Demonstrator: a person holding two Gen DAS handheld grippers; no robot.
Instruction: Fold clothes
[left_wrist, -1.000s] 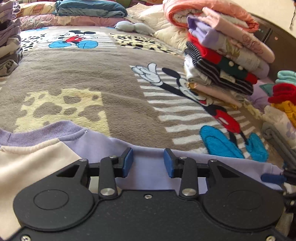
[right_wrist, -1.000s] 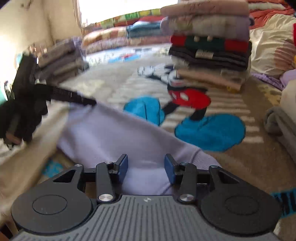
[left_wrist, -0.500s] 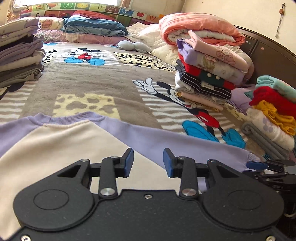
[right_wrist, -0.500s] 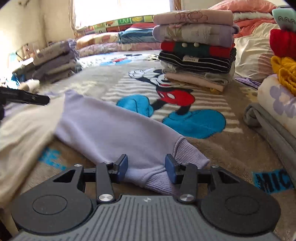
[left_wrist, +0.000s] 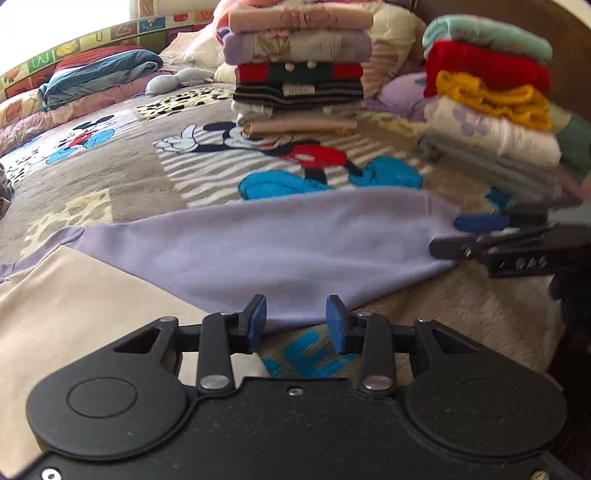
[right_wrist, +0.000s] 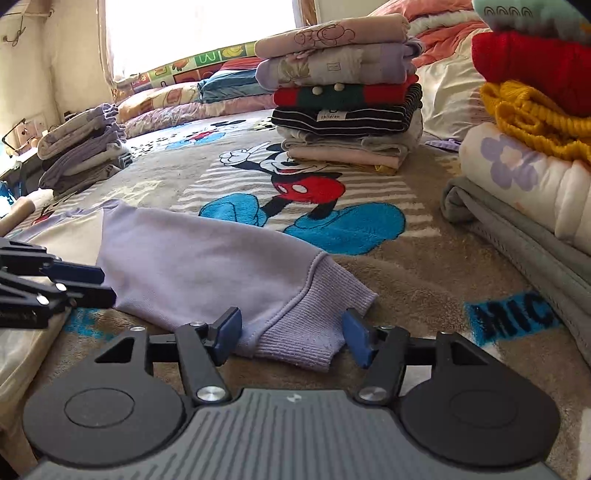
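both tools (left_wrist: 296, 319) (right_wrist: 291, 330) open, flanking lilac sleeve (right_wrist: 207, 266).

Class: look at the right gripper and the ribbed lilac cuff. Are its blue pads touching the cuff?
Cannot tell. In the right wrist view the open right gripper straddles the cuff; neither pad shows plain contact or a plain gap.

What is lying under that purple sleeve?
The purple sleeve lies flat on the cartoon-mouse blanket. Blue lettering shows beside its lower edge. Whatever print continues beneath the sleeve is covered.
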